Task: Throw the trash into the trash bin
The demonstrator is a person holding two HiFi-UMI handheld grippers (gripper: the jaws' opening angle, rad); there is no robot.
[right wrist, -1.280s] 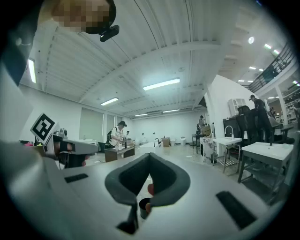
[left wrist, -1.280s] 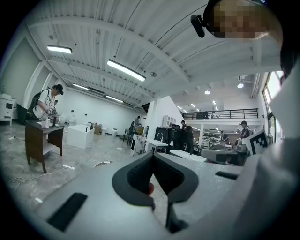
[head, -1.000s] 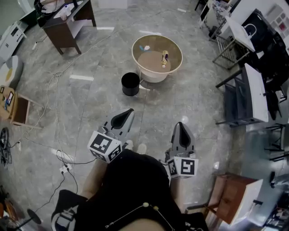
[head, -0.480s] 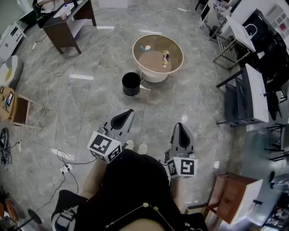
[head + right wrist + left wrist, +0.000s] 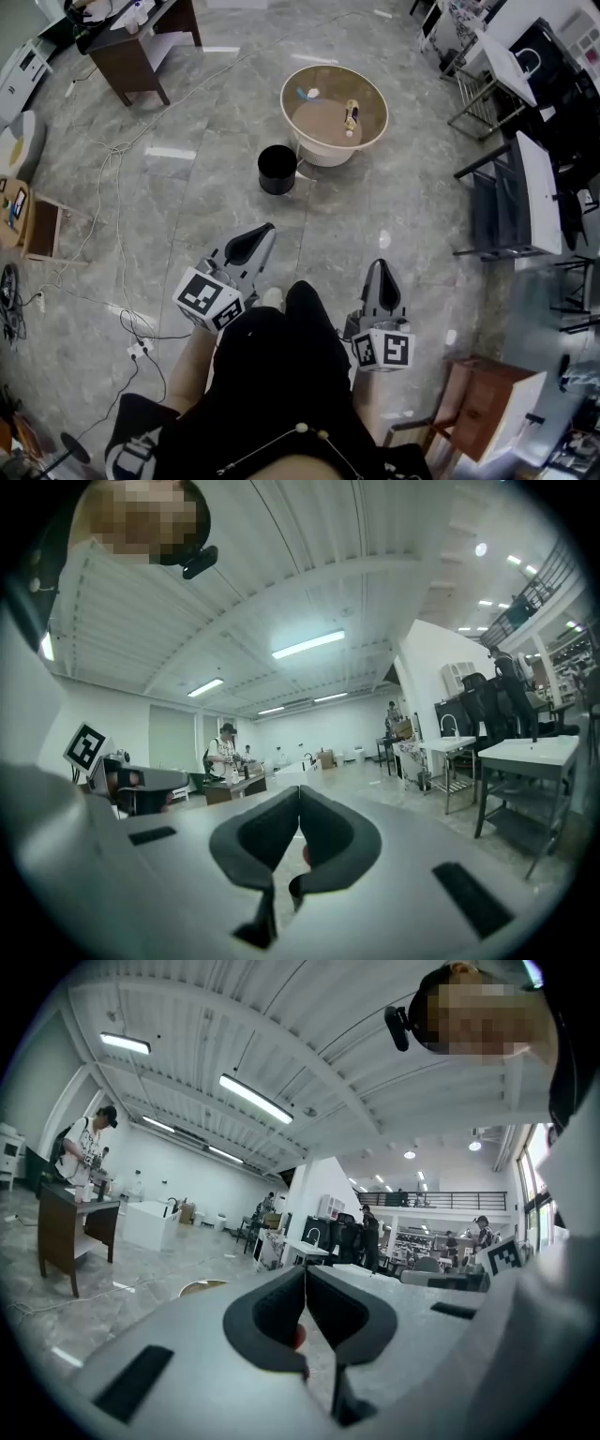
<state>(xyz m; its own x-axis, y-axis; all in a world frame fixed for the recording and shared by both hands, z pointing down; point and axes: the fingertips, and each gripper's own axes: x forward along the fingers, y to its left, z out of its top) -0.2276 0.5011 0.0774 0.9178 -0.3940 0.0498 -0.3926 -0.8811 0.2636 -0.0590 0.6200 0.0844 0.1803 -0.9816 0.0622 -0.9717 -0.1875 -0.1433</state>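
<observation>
Marble floor (image 5: 375, 216) all round, black bin (image 5: 277, 170) just beside the round bench (image 5: 284, 105) up ahead; left gripper (image 5: 265, 228) and right gripper (image 5: 378, 264) both clenched, nothing in them.

We stand in a large open lab hall: grey marble floor (image 5: 394, 216) strewn with cables (image 5: 111, 164), desks (image 5: 131, 52) along its edges, strip lights (image 5: 255, 1099) under a high ribbed ceiling (image 5: 187, 1035), and a mezzanine railing (image 5: 441, 1200) beyond.

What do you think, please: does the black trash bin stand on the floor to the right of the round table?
Not quite: in the head view, the black trash bin stands on the floor to the left of the round table.
</observation>
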